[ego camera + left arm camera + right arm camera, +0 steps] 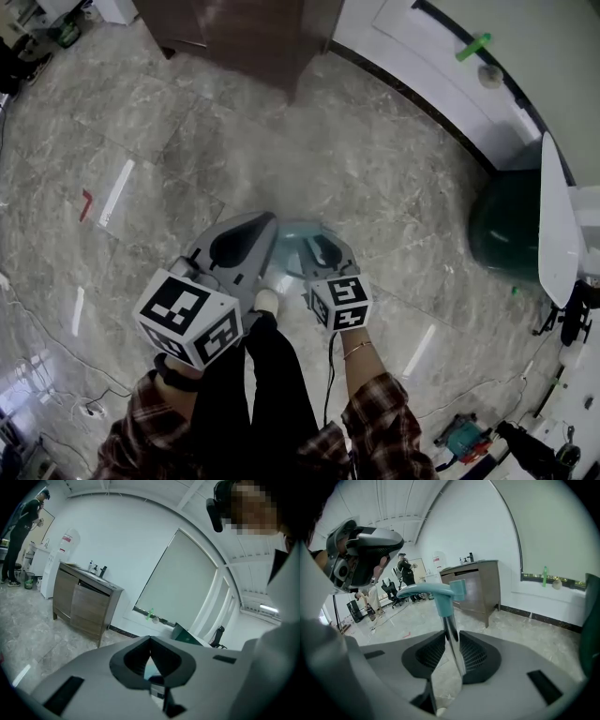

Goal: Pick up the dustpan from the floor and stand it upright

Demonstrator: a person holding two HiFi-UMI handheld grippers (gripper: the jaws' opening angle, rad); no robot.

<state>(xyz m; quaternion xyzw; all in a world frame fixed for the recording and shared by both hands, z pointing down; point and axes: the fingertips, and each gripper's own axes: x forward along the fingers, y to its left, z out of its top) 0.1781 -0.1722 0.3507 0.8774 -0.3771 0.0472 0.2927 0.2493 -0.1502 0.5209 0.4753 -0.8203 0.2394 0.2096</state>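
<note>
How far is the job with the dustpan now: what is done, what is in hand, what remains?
Done: the right gripper is shut on the metal pole of the dustpan, below its blue-green grip, and the pole points steeply up. In hand: only this gripper holds it; the left gripper is shut and empty. Left: standing it on the floor and letting go. No view shows whether its base touches the floor.
</note>
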